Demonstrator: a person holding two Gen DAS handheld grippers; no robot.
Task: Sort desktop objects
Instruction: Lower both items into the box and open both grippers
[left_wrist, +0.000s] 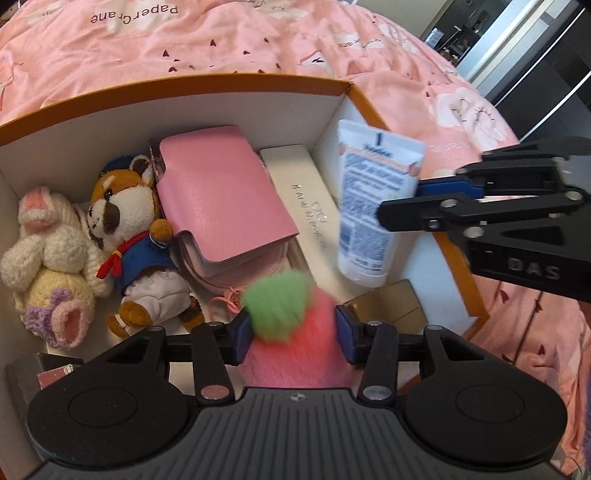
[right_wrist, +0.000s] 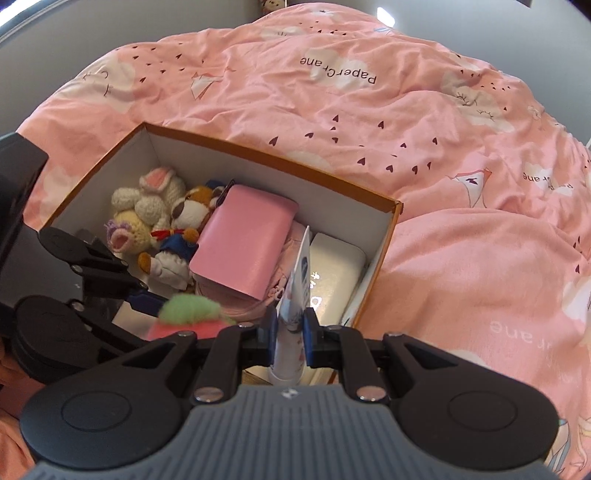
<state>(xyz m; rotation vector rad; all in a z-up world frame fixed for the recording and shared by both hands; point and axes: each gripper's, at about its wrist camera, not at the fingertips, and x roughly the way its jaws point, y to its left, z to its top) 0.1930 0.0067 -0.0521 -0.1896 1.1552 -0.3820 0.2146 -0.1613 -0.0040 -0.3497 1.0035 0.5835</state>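
An orange-rimmed cardboard box (left_wrist: 221, 79) sits on pink bedding. My left gripper (left_wrist: 294, 332) hangs over its near side with a fluffy pink plush with a green top (left_wrist: 291, 314) between the pads. The plush is blurred and looks loose, so the jaws are open. It also shows in the right wrist view as the pink-and-green plush (right_wrist: 188, 314). My right gripper (right_wrist: 290, 336) is shut on a white tube with blue print (right_wrist: 295, 291), held upright on edge above the box's right end. In the left wrist view the tube (left_wrist: 369, 206) hangs from the right gripper (left_wrist: 402, 201).
Inside the box lie a crocheted rabbit (left_wrist: 48, 251), a sailor-suited plush animal (left_wrist: 129, 236), a pink wallet (left_wrist: 221, 199), a white case (left_wrist: 306, 199) and a brown carton (left_wrist: 395, 302). A dark item (left_wrist: 29, 373) sits at the near left corner. Rumpled pink bedding (right_wrist: 443, 184) surrounds the box.
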